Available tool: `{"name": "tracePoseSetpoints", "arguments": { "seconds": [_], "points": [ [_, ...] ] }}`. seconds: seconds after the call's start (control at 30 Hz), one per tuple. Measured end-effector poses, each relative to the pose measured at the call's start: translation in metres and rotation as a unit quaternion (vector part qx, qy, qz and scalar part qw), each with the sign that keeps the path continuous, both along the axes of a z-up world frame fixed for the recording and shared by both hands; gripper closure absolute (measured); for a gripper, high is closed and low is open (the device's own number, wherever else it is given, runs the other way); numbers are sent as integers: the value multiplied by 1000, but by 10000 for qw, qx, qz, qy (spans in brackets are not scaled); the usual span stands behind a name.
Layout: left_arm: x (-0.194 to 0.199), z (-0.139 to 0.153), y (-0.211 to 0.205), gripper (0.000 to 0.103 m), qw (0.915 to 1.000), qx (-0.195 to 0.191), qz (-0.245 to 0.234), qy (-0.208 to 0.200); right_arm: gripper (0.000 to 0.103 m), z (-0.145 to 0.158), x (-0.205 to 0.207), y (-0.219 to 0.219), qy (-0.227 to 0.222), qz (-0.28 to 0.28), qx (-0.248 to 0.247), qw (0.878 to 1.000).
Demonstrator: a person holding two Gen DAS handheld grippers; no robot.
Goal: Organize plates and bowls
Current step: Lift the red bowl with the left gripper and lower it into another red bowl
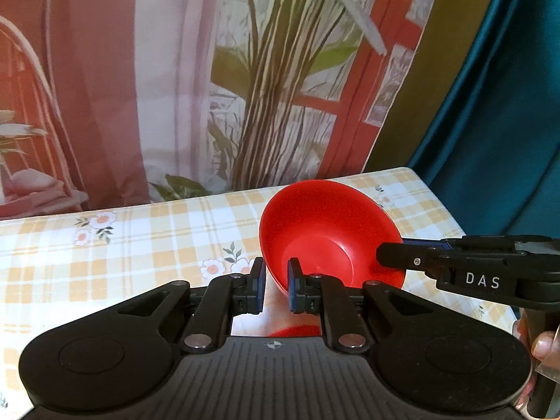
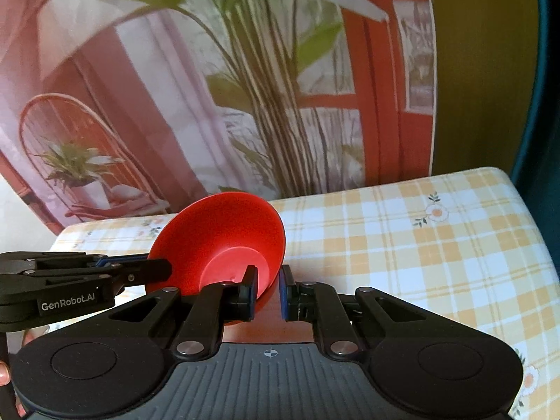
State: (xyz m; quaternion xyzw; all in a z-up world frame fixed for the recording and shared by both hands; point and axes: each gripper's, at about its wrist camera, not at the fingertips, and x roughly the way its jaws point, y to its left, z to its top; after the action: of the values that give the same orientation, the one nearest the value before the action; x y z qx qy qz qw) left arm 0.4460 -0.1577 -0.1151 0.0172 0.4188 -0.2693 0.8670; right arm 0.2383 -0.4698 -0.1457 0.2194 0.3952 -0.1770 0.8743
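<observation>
A red bowl hangs tilted above the checked tablecloth, held on two sides. My left gripper is shut on the bowl's near-left rim, one pad inside the wall and one outside. My right gripper reaches in from the right and clamps the opposite rim. In the right wrist view the bowl shows its inside and flat bottom. There my right gripper pinches the near rim, and my left gripper bites the far-left rim. A red patch shows under the bowl between my fingers; what it is cannot be told.
The table wears a yellow-and-white checked cloth with small flowers. A printed backdrop of plants and a red window hangs right behind it. A teal curtain stands past the table's right edge. A person's fingertips hold the right gripper's handle.
</observation>
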Motion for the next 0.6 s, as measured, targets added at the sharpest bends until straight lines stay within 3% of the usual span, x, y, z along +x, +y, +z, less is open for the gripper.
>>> {"name": "tracePoseSetpoints", "arguments": {
  "seconds": [0.23,0.6],
  "points": [
    [-38,8,22,88,10000,-15,65,-32,90,9,-17,33,24,102,-31,9999],
    [-67,-9,41,88,9997,230,83,-15,89,-10,-33,70,198,143,-20,9997]
  ]
}}
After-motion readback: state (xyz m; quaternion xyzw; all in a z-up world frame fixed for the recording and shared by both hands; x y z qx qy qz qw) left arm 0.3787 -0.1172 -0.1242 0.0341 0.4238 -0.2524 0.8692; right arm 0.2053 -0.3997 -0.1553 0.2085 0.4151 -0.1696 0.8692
